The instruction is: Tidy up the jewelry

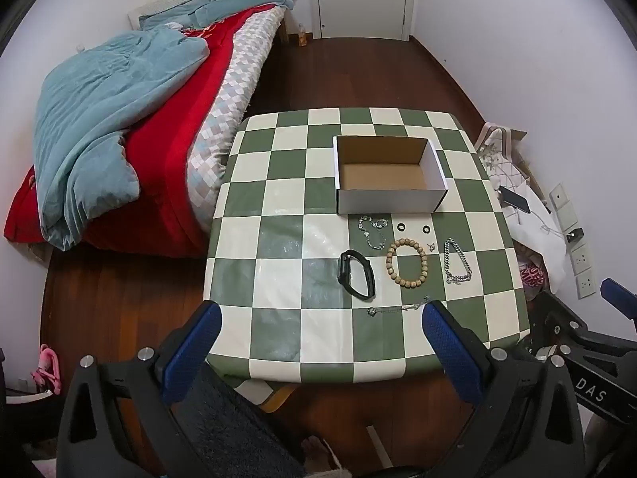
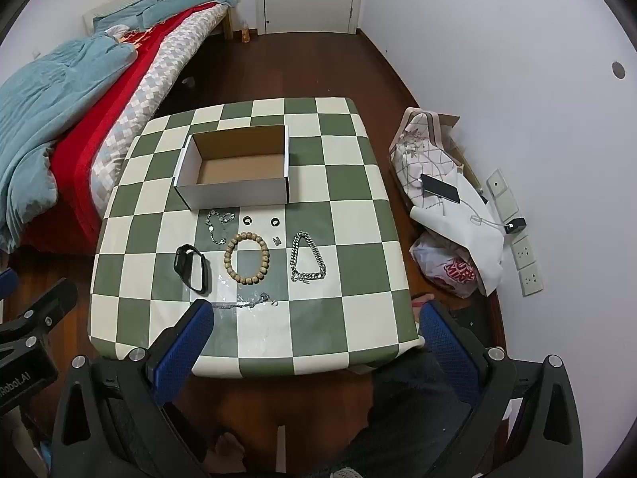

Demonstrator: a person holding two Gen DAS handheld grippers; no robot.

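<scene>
Left gripper (image 1: 320, 320) agape, thin chain (image 1: 398, 308) beside

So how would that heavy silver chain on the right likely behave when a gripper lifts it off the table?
The silver chain lies in a loose, bent loop, so it probably hangs limp and swings from one pinch point. Its thick metal links suggest some heft for its size. Smooth links could slip between the pads, so gripping across the doubled end seems safer.
</scene>
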